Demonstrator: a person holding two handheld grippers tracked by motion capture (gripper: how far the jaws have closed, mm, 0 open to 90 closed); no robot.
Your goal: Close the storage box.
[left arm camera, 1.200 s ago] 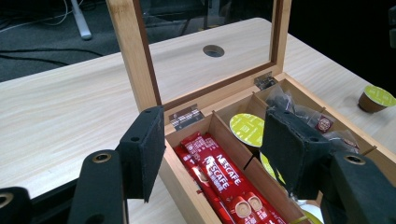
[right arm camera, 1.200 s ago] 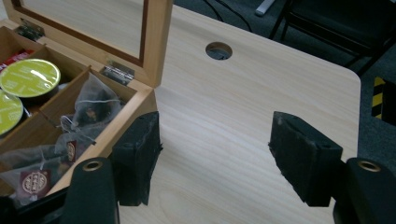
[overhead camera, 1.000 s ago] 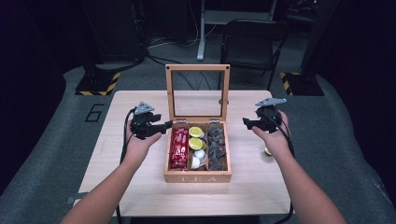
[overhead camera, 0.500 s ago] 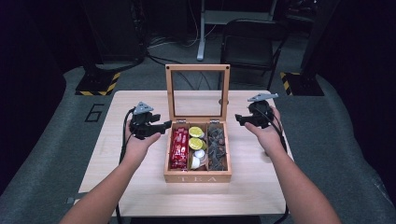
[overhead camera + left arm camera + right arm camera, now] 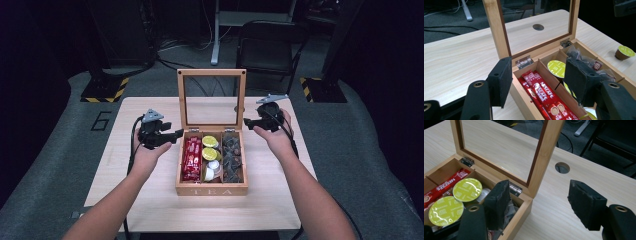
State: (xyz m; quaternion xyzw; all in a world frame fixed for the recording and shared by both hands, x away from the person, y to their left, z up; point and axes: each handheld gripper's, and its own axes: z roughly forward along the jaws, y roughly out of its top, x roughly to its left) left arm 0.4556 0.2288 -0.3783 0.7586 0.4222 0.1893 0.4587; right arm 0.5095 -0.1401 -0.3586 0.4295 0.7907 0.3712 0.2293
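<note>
High view: the right gripper [image 5: 248,121] has slid left from the desk's [image 5: 150,200] right edge to the upright glass lid [image 5: 211,98] of the tea box [image 5: 212,190] in the middle, likely to close it. Its fingers stand apart, empty, beside the lid's right post. The left gripper [image 5: 178,135] hasn't moved, fingers apart, empty, at the box's left wall.
</note>
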